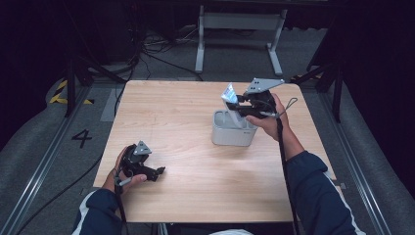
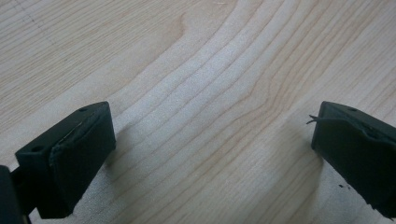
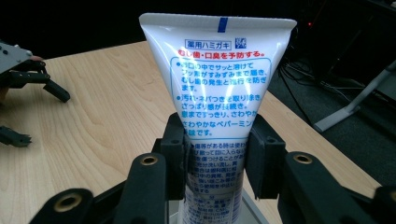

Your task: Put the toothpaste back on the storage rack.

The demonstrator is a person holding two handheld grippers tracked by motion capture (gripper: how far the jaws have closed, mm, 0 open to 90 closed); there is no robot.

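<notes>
Dark-sleeved forearms enter the high view from below; the left gripper (image 1: pixel 159 172) rests idle near the front-left edge of the pale wooden table (image 1: pixel 186 196), while the right gripper (image 1: pixel 241 105) holds a white plastic toothpaste tube (image 1: pixel 229 93) upright over a grey oval holder (image 1: pixel 234 134), probably to stand it inside. Left gripper view: jaws released wide over bare wood. Right gripper view: pads clamp the tube's (image 3: pixel 215 79) sides (crimped end up).
</notes>
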